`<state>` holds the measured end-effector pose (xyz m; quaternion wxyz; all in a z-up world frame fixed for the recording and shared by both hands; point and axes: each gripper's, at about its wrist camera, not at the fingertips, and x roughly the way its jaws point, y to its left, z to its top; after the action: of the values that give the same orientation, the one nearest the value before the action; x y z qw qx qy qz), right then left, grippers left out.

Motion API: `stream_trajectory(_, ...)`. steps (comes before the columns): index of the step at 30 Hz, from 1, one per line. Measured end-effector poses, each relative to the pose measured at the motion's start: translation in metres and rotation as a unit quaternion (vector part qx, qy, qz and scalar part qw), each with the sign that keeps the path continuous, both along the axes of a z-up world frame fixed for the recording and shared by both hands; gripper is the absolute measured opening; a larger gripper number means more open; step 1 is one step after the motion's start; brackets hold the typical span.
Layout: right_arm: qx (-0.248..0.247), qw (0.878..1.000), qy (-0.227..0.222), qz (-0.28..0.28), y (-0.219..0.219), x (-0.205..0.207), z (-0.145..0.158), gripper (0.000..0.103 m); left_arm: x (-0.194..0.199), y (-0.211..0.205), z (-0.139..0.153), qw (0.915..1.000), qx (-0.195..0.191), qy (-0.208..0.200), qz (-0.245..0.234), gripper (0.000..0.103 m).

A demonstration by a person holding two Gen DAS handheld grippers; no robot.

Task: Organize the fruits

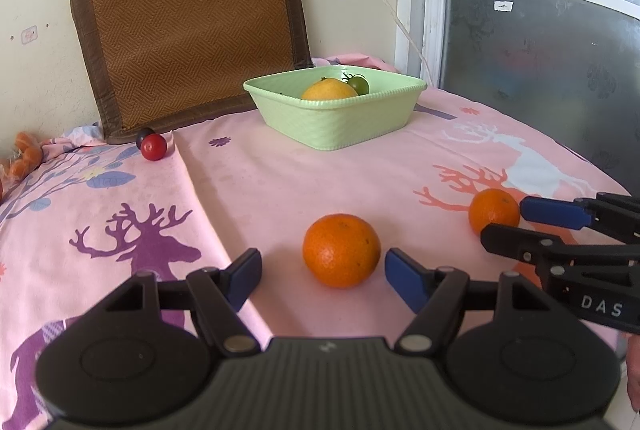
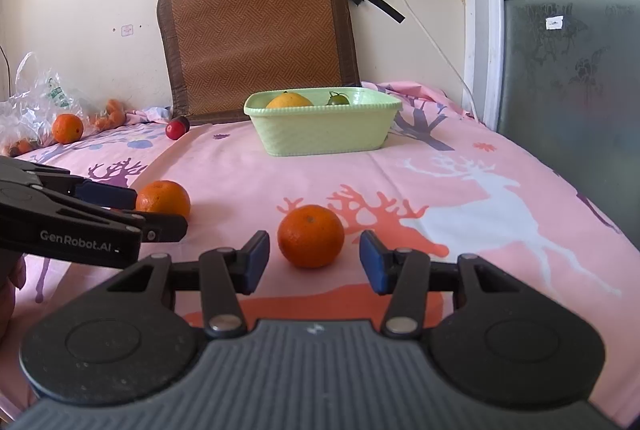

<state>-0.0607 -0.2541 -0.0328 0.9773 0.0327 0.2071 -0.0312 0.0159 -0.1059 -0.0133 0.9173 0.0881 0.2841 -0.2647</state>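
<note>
One orange (image 1: pixel 341 250) lies on the pink deer-print cloth (image 1: pixel 280 181) between the spread blue fingers of the left gripper (image 1: pixel 322 280), touching neither. A second orange (image 2: pixel 311 236) sits likewise between the parted fingers of the right gripper (image 2: pixel 314 262), unclamped. Farther back stands the green basket (image 2: pixel 324 133), holding a yellow-orange fruit (image 2: pixel 289 100) and a green tomato (image 2: pixel 338 98). A red fruit (image 1: pixel 153 146) rests near the woven mat (image 1: pixel 188 29)
</note>
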Motion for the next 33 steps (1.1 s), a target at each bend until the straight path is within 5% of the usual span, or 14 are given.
stream_trajectory(33, 0.012, 1.0, -0.001, 0.003, -0.003, -0.0001, -0.001, 0.052, 0.0031, 0.0025, 0.0007, 1.0, -0.006, 0.007, -0.002, 0.071)
